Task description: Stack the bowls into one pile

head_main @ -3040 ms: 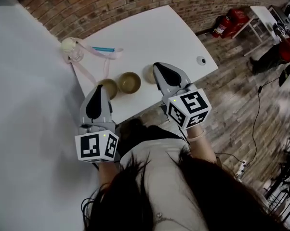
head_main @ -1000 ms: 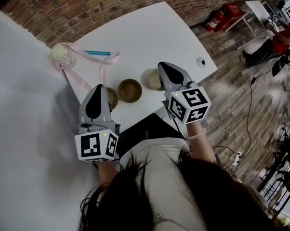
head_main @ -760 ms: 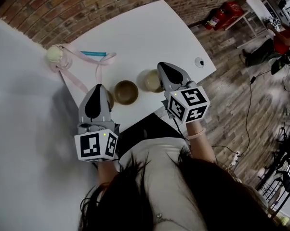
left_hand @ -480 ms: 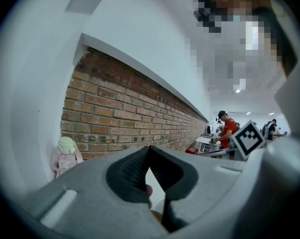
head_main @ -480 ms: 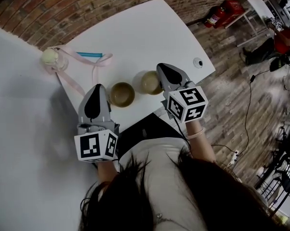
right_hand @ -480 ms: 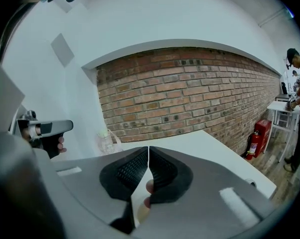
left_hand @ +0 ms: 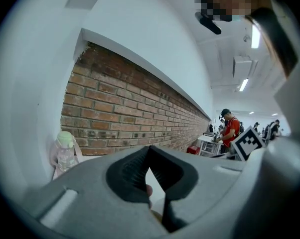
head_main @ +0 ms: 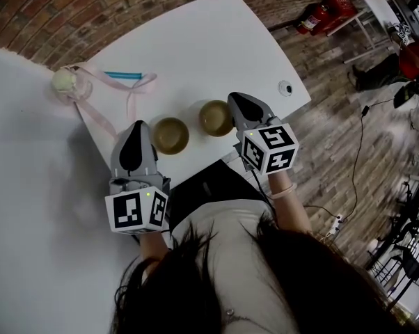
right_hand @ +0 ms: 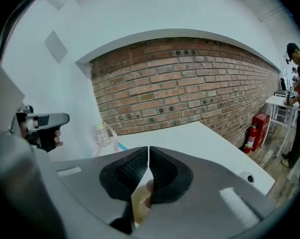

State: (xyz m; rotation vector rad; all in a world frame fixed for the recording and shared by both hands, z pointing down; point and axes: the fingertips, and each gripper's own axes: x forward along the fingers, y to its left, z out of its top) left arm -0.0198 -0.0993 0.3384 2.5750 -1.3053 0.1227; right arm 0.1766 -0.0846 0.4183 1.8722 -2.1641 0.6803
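Two bowls noted on white tabletop (head_main: 195, 47) near front edge, upright and unstacked: left bowl (head_main: 170, 135) and right bowl (head_main: 216, 117) – round, olive-tan, glossy, just beside each other. L gripper (head_main: 134, 129) held at left, jaws closed, empty. R gripper (head_main: 239, 101) by right bowl – jaws closed, nothing held.

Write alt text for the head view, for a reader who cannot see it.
From above, a person holds the left gripper and the right gripper over the near edge of a white table, where two brown bowls, a left bowl and a right bowl, stand side by side, unstacked. A bottle with a pink strap stands at its far left.
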